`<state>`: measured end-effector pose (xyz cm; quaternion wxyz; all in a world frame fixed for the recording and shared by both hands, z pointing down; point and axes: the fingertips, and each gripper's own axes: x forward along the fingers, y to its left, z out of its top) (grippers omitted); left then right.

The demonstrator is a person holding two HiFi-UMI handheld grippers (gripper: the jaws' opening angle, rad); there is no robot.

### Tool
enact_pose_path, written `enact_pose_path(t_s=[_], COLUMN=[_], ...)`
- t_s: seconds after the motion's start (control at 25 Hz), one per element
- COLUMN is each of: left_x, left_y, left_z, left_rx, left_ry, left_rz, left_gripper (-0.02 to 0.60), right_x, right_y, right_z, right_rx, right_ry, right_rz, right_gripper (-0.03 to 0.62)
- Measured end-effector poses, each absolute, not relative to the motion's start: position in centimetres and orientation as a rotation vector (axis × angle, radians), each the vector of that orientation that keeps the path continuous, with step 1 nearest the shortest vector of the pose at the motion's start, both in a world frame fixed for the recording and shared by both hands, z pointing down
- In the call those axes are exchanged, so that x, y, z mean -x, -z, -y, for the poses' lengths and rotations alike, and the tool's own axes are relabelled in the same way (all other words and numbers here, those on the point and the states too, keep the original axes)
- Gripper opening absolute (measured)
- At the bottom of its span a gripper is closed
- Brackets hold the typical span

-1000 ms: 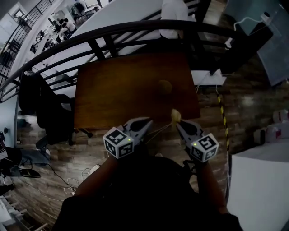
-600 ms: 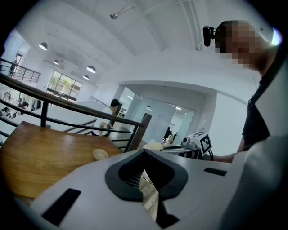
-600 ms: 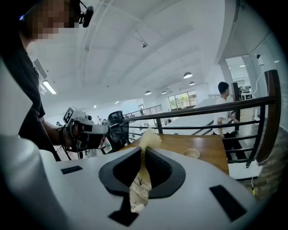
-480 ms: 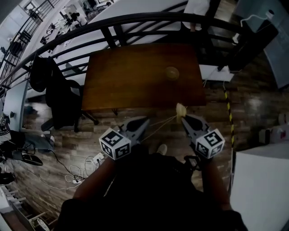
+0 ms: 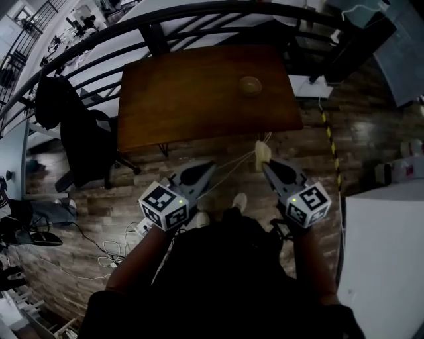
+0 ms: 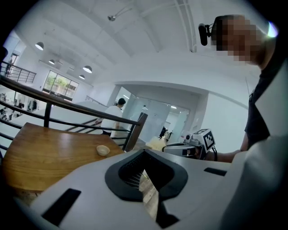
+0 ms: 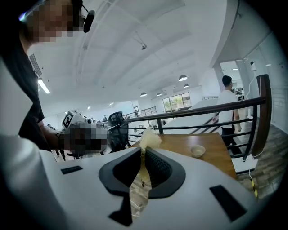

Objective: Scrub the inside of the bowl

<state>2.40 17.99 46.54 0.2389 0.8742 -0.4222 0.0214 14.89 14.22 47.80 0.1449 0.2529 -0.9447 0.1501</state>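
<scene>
A small pale bowl point(image 5: 250, 85) point(image 6: 103, 150) point(image 7: 197, 151) stands on the brown wooden table point(image 5: 185, 99), near its far right side. My right gripper point(image 5: 265, 164) point(image 7: 143, 150) is shut on a pale yellowish scrubber point(image 5: 263, 152) point(image 7: 148, 138) that sticks out past its tips. My left gripper point(image 5: 211, 165) point(image 6: 144, 155) is shut with nothing between its jaws. Both grippers hang over the wooden floor, short of the table's near edge and well away from the bowl. Thin pale strands run from the scrubber toward the left gripper.
A black office chair point(image 5: 79, 132) stands left of the table. A black railing point(image 5: 199, 20) runs behind the table. Cables point(image 5: 132, 238) lie on the floor at the left, and a white cabinet point(image 5: 384, 251) stands at the right. A person in white point(image 7: 227, 105) stands beyond the railing.
The table and bowl have slid upward in the head view. Both gripper tips, earlier at the table's near edge, now lie over the floor. Both grips are unchanged.
</scene>
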Motion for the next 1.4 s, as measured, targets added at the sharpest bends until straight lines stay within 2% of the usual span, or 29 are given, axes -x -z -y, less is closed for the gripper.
enact_pose_path(t_s=[0.28,0.6,0.92,1.4], left_x=[2.0,2.8,-0.9,-12.4], left_y=[-47.0,-47.2,-46.5,-46.0], left_z=[-24.2,-28.8,-31.1,-34.8], left_rx=[-2.404,-2.438,-2.455,-2.448], left_ry=[-0.056,-0.058,-0.039,-0.071], left_rz=[1.101,1.067,1.054,1.102], left_gripper=[-0.003,-0.003,-0.003,-0.003], right_x=[-11.1,-10.4,-14.7,-25.8], right_y=[-47.6,-46.9,-45.5,-44.6], right_z=[-20.9,-26.8,-29.1,-33.2], right_rx=[-0.793,-0.846,-0.833,-0.76], right_ry=[-0.446,-0.439,-0.397,-0.394], right_rz=[2.686,2.686,2.701,2.718], right_gripper=[0.038,0.038,0.038,0.038])
